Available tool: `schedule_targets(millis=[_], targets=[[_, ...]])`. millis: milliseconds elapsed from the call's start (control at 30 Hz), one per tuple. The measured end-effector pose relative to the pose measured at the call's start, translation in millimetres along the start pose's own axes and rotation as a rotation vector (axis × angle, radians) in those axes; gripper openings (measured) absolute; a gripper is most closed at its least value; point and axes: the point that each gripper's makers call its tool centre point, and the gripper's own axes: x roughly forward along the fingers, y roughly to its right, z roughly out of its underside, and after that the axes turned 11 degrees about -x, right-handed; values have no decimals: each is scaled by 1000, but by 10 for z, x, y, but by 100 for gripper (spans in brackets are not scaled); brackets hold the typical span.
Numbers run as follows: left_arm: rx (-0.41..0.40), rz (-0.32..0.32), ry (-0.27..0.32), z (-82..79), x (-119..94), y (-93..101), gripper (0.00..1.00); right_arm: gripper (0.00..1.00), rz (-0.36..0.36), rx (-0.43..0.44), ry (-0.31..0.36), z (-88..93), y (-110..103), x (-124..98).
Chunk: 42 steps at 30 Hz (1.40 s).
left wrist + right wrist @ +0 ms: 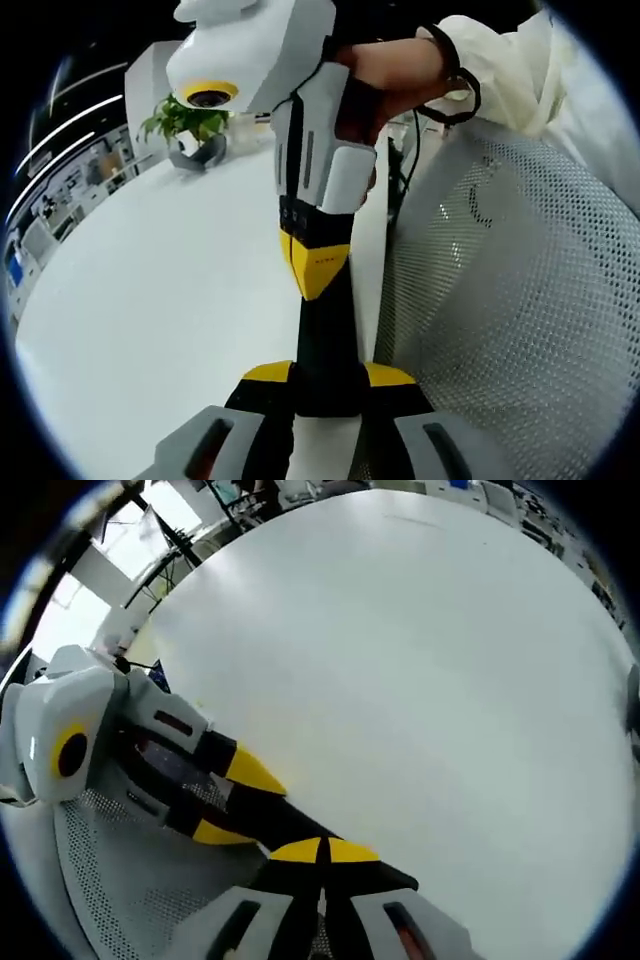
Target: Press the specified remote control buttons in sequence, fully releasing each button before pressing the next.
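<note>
Locating the remote comes first: its place, long axis and nearer arm cannot be told from these views, so no approach direction can be set. The left gripper (328, 350) has its jaws spread, with the joined black tips of the right gripper (290, 825) lying between them. Whether the left jaws pinch those tips cannot be told. The right jaws are pressed together and carry nothing. Both tools point at each other, end to end, above the white table (150, 280) edge, beside a mesh chair (520, 300).
</note>
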Motion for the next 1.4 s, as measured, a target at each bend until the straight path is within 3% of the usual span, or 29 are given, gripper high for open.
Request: schedule_targets(millis=[367,900,1100,1167,1400], targets=[[-1,-2,1,1,14,-6,24,0,46,-38,-78,8,27,27],[-10,-7,4,-4,12,-20,24,0,41,17,-100,-4,50,37],[-13,-8,9,-4,9,-18,25,0,56,37,18,0,42,9],[-12,-8,11,-5,8,-15,25,0,49,103,69,-11,46,4],[-17,-11,13,-9,8,-14,25,0,-7,197,197,14,72,-43]])
